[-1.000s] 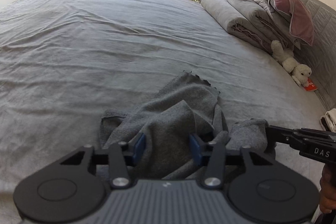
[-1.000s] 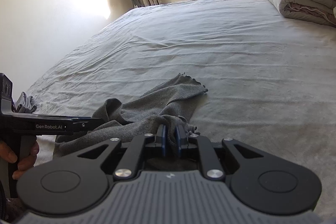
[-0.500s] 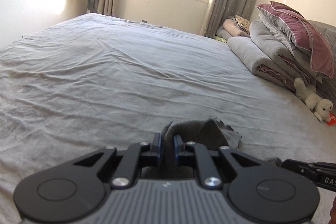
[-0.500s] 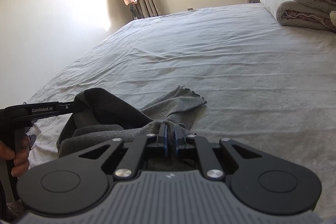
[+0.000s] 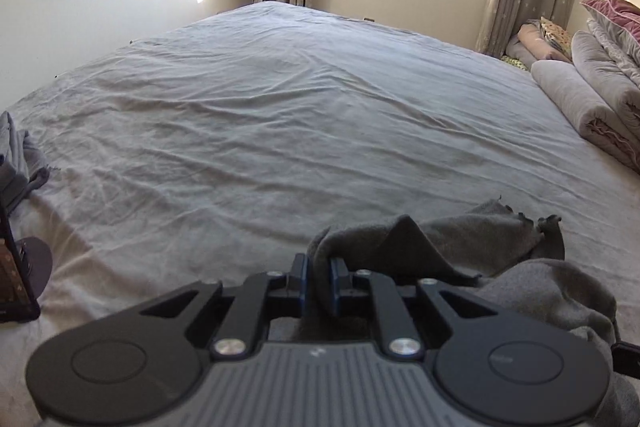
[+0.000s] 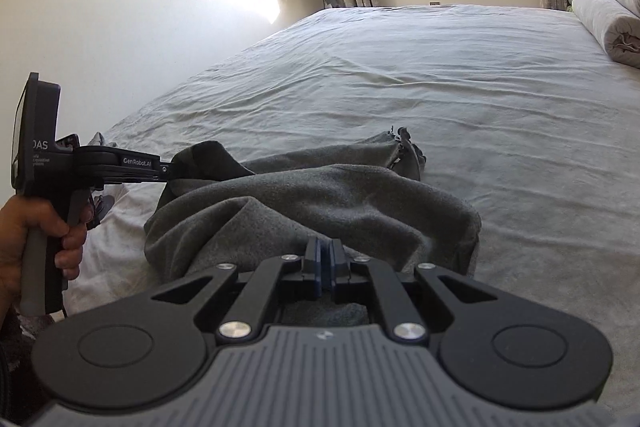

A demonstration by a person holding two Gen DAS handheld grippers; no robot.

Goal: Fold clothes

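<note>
The grey garment was pinched at one edge by the left gripper and at another by the right gripper. The cloth sagged between them, its far end trailing ahead onto the bed.

both grippers are black, with blue pads, silver screws and a ribbed grey body behind the claw. the left gripper carries white "genrobot.ai" lettering.
</note>
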